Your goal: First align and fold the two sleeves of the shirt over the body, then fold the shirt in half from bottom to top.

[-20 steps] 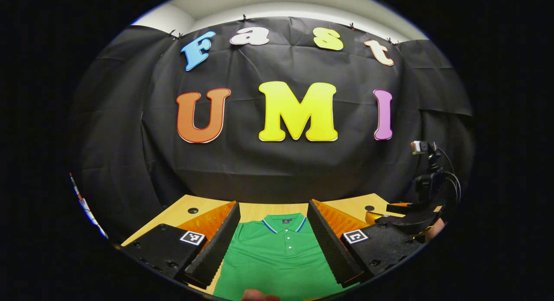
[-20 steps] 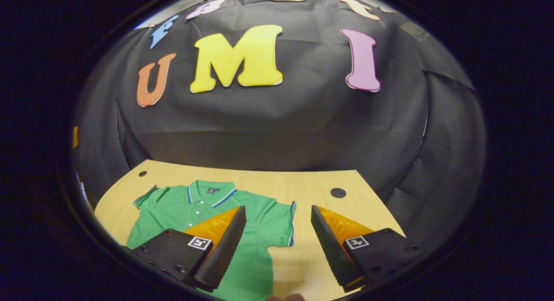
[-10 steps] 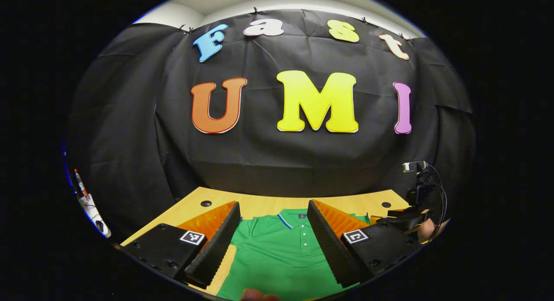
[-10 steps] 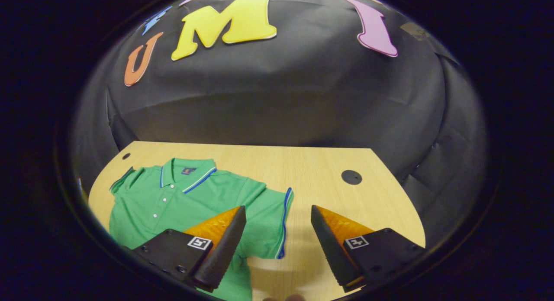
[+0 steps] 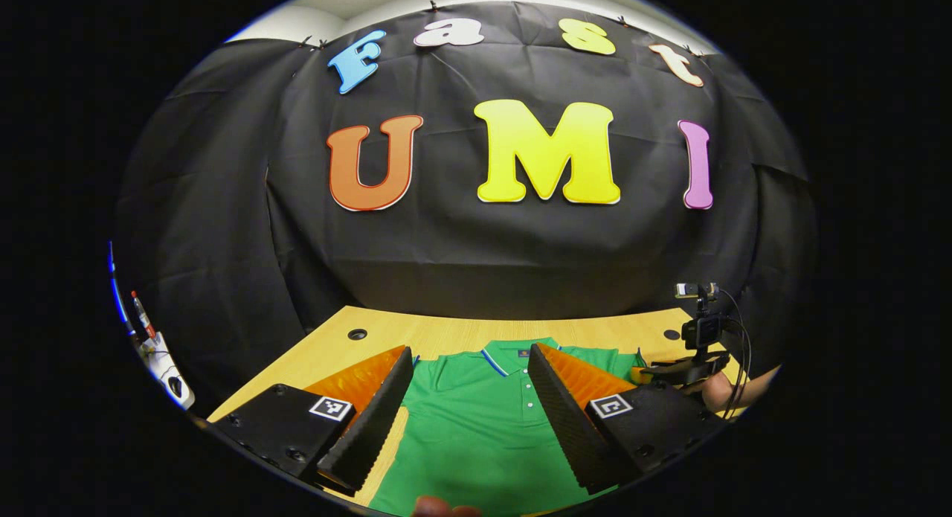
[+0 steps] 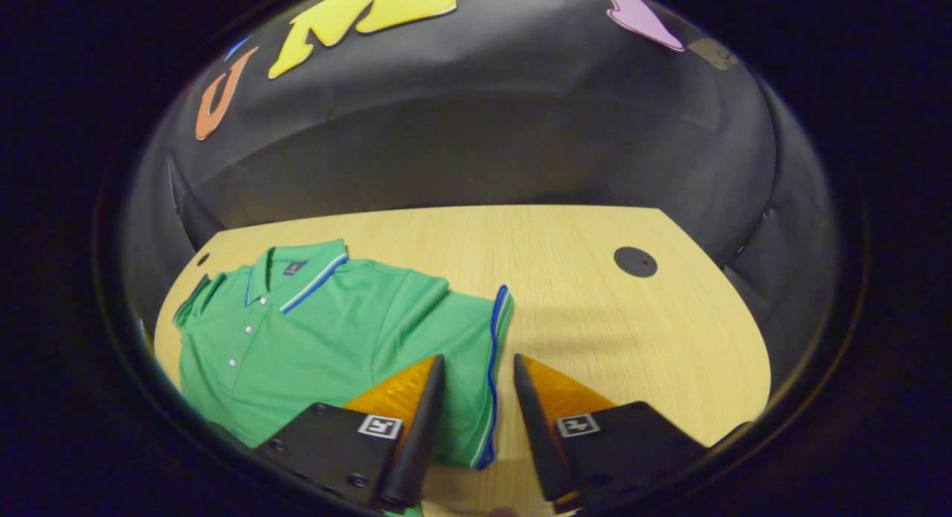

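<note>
A green polo shirt (image 5: 476,428) with a blue-trimmed collar lies flat, front up, on the wooden table (image 5: 446,335). My left gripper (image 5: 468,351) hovers open above the shirt's body, its fingers to either side of the button placket. In the right gripper view the shirt (image 6: 312,331) spreads to the left. Its short sleeve (image 6: 476,338) reaches toward my right gripper (image 6: 478,361). That gripper is low over the blue-edged cuff (image 6: 492,368), which lies in the narrowed gap between the fingers. In the left gripper view, the right gripper (image 5: 680,368) and the hand (image 5: 725,392) holding it are at the far right.
The table (image 6: 580,323) has a black cable hole (image 6: 635,262) at the right rear and another hole (image 5: 357,334) at the left rear. The black booth wall stands close behind the table. Bare wood lies to the right of the sleeve.
My right gripper has dropped and moved in over the sleeve cuff, and its fingers have drawn closer together. The left gripper has shifted slightly, still open above the shirt.
</note>
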A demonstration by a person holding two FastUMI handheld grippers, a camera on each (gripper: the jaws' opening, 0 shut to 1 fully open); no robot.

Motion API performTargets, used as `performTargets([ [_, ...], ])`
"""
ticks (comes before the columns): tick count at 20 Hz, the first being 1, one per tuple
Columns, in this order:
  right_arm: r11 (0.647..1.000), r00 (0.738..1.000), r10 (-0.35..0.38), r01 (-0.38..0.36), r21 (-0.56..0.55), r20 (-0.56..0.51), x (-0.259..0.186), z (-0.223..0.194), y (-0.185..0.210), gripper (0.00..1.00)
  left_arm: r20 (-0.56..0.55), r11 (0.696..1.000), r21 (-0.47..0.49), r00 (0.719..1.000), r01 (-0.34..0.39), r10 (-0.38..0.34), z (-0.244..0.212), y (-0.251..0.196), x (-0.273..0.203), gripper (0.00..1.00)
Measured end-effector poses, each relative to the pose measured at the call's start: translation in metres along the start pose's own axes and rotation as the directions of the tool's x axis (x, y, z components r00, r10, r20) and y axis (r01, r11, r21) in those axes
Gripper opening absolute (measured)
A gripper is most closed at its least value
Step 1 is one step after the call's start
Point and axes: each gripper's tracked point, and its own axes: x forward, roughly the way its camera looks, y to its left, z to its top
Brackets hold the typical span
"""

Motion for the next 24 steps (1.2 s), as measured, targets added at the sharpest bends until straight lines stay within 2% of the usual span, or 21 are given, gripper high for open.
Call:
performTargets([
  [1,1.000,1.000,-0.010,0.010,-0.002,0.010,0.001,0.002,-0.002,0.54,-0.001,1.000,-0.001,1.000,-0.002,0.002,-0.001,0.000,0.000,1.00],
  [3,1.000,1.000,-0.010,0.010,0.001,0.001,0.000,0.002,-0.002,0.22,-0.006,1.000,-0.005,1.000,0.001,-0.001,-0.002,-0.003,0.000,1.00],
  [5,1.000,1.000,-0.009,0.008,-0.013,-0.007,0.001,0.001,-0.003,0.24,-0.008,1.000,-0.007,1.000,0.006,-0.006,-0.002,-0.007,-0.001,1.00],
  [11,1.000,1.000,-0.014,0.013,-0.021,-0.024,0.004,-0.001,-0.002,0.24,-0.005,1.000,0.003,1.000,-0.003,0.003,-0.001,-0.002,-0.006,1.00],
  [12,1.000,1.000,-0.016,0.016,-0.015,-0.024,0.000,0.003,-0.002,0.03,-0.005,1.000,0.005,1.000,-0.006,0.006,0.000,0.000,-0.008,1.00],
  [17,1.000,1.000,-0.010,0.010,0.004,-0.023,-0.004,0.007,-0.002,0.03,0.002,1.000,0.007,1.000,-0.028,0.028,0.002,0.010,-0.012,1.00],
  [20,0.999,1.000,-0.003,0.002,0.038,0.028,-0.017,0.025,-0.001,0.03,0.005,0.999,-0.004,0.999,-0.042,0.042,0.000,0.018,-0.015,1.00],
  [24,0.999,0.997,0.028,-0.030,0.028,0.070,-0.040,0.048,0.019,0.03,0.001,0.998,-0.019,0.998,-0.058,0.058,-0.002,0.030,-0.019,1.00],
])
